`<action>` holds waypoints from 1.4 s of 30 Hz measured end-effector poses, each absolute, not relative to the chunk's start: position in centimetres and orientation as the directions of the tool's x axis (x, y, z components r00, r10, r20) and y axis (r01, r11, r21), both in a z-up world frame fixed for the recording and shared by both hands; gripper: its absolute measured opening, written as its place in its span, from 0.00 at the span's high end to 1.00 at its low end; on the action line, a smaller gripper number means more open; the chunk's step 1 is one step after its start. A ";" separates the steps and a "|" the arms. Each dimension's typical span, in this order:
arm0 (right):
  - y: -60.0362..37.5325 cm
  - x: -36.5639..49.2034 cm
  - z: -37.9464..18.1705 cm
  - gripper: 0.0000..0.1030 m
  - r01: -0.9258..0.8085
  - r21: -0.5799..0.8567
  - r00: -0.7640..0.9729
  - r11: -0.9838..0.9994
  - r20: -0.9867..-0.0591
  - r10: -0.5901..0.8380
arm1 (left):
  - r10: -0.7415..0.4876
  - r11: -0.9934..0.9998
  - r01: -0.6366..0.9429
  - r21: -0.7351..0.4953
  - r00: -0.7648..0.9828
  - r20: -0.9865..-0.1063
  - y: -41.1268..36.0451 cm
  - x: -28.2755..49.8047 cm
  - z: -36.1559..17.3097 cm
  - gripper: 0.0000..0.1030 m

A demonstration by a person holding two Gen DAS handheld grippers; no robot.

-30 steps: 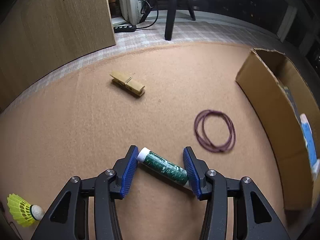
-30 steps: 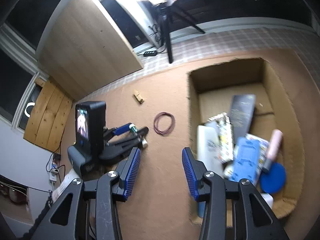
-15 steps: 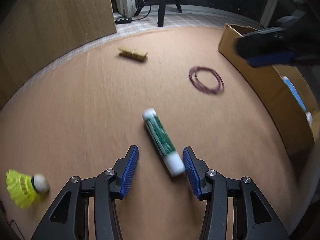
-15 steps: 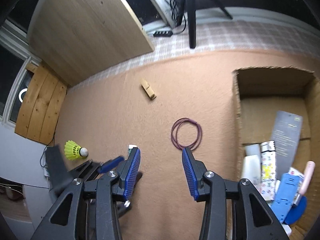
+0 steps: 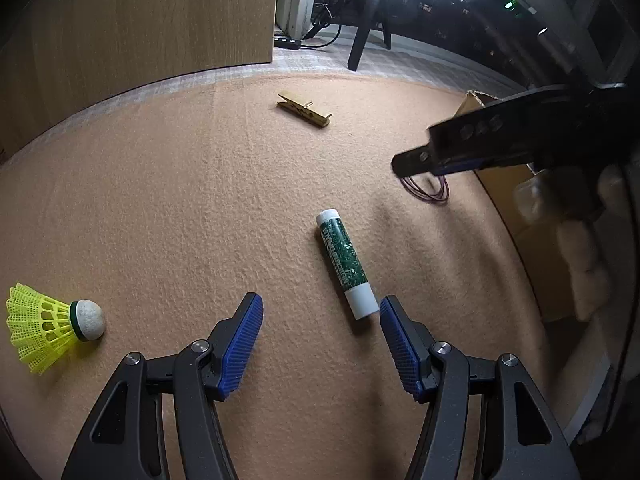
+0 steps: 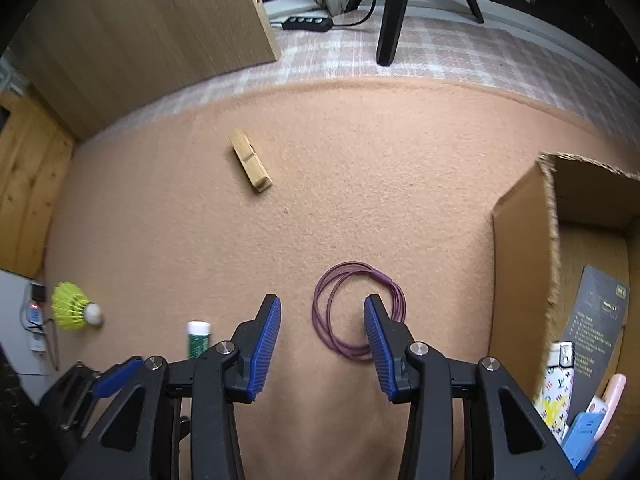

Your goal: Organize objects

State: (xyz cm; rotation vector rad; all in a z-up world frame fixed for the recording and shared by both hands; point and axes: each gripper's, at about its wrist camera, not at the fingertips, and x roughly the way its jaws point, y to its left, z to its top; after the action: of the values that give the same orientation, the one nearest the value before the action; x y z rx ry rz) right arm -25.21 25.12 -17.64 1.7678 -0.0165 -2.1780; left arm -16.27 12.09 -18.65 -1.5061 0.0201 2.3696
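Observation:
A green tube (image 5: 346,264) with white ends lies on the tan mat (image 5: 180,208). Its near cap sits just inside the right fingertip of my left gripper (image 5: 320,316), whose jaws are opening and do not press on it. My right gripper (image 6: 322,312) hangs open low over a purple loop of cord (image 6: 340,300), with its right finger above the loop's right side and nothing gripped. In the left wrist view the right gripper (image 5: 440,156) hides part of the loop (image 5: 430,194). The tube's cap (image 6: 199,328) shows beside the right gripper.
A yellow shuttlecock (image 5: 52,328) lies at the mat's left and a wooden clothespin (image 5: 305,109) farther back. An open cardboard box (image 6: 520,260) with several items stands on the right. A wooden panel (image 6: 140,40), a tripod leg (image 6: 390,20) and a power strip stand behind.
The tube lay crosswise between the left pads; it now lies lengthwise ahead of them and the jaws stand wider. The right gripper came left from over the box and sank over the purple loop.

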 end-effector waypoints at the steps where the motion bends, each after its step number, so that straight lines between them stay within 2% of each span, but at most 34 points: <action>1: 24.9 -25.2 -17.9 0.62 0.256 0.206 -0.172 -0.945 -0.952 -0.254 | 0.272 -0.944 -0.286 -0.166 -0.384 -0.883 12.1 -16.3 -18.7 0.37; 5: 24.3 -24.4 -18.3 0.68 0.293 0.167 -0.186 -0.941 -0.956 -0.228 | 0.280 -0.942 -0.284 -0.176 -0.383 -0.880 11.9 -16.7 -18.7 0.38; 7: 24.0 -23.7 -18.2 0.79 0.322 0.146 -0.194 -0.936 -0.957 -0.216 | 0.279 -0.943 -0.281 -0.177 -0.381 -0.881 11.8 -16.8 -18.8 0.38; 12: 24.5 -21.8 -18.3 0.93 0.341 0.132 -0.204 -0.931 -0.956 -0.210 | 0.293 -0.940 -0.281 -0.196 -0.363 -0.885 12.0 -17.4 -19.2 0.38; 24: 26.1 -17.4 -18.2 0.97 0.327 0.181 -0.194 -0.928 -0.948 -0.253 | 0.287 -0.941 -0.275 -0.196 -0.348 -0.893 13.3 -18.6 -19.9 0.39; 27: 26.9 -16.5 -18.1 0.97 0.313 0.190 -0.203 -0.931 -0.944 -0.260 | 0.259 -0.947 -0.277 -0.164 -0.352 -0.900 13.9 -19.3 -20.1 0.53; 29: 27.2 -16.3 -18.1 0.97 0.305 0.197 -0.204 -0.932 -0.942 -0.266 | 0.238 -0.950 -0.281 -0.138 -0.360 -0.902 14.1 -19.5 -20.1 0.69; 32: 27.6 -16.1 -18.0 0.98 0.290 0.211 -0.206 -0.933 -0.939 -0.276 | 0.219 -0.955 -0.271 -0.120 -0.374 -0.901 14.1 -19.9 -20.3 0.83; 36: 28.2 -15.9 -17.9 0.98 0.267 0.229 -0.207 -0.936 -0.935 -0.288 | 0.267 -0.954 -0.232 -0.191 -0.364 -0.893 12.5 -20.4 -20.5 0.84; 42: 29.8 -14.7 -17.1 0.98 0.224 0.310 -0.197 -0.924 -0.914 -0.355 | 0.275 -0.955 -0.213 -0.207 -0.366 -0.889 11.4 -19.4 -20.2 0.84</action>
State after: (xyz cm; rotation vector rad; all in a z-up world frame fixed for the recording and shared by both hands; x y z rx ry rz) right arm -14.73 29.75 -17.12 1.7030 -0.1520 -2.1721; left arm -19.41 11.43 -20.15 -1.5624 -0.0812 2.3762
